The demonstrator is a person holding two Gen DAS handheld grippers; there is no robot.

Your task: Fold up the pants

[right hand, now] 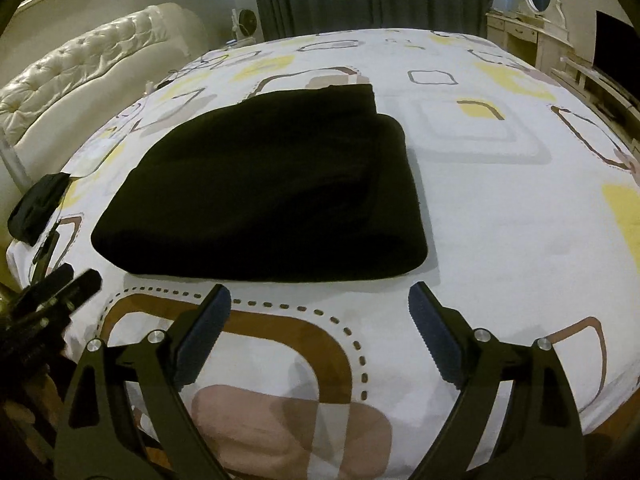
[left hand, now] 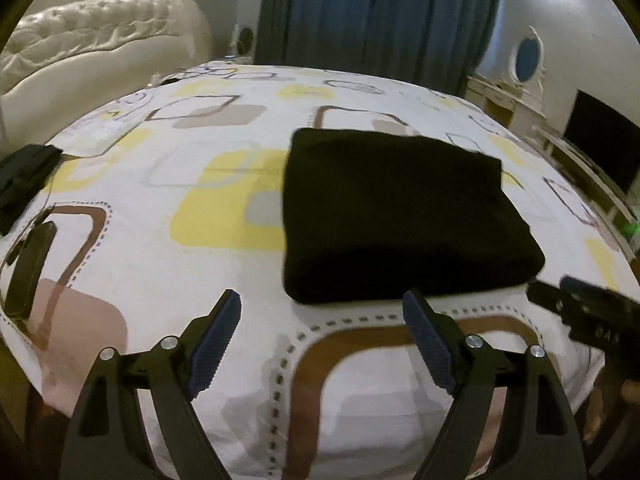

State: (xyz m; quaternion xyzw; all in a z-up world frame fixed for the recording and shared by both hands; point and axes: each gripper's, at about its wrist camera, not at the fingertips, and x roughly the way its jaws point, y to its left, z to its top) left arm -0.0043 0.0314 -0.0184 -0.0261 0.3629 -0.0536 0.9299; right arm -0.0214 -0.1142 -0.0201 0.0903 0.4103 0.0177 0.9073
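The black pants (left hand: 396,216) lie folded into a thick rectangle on the patterned bed sheet (left hand: 200,272); they also show in the right wrist view (right hand: 272,196). My left gripper (left hand: 322,304) is open and empty, just short of the pants' near edge. My right gripper (right hand: 320,296) is open and empty, also just short of the near edge. The right gripper shows at the right edge of the left wrist view (left hand: 584,304), and the left gripper at the left edge of the right wrist view (right hand: 56,288).
A small black cloth (left hand: 24,180) and a dark phone-like object (left hand: 30,268) lie at the bed's left side. A white tufted headboard (left hand: 100,52) stands at the left. Blue curtains (left hand: 380,12), a dresser with an oval mirror (left hand: 528,60) and a dark screen (left hand: 604,148) are beyond.
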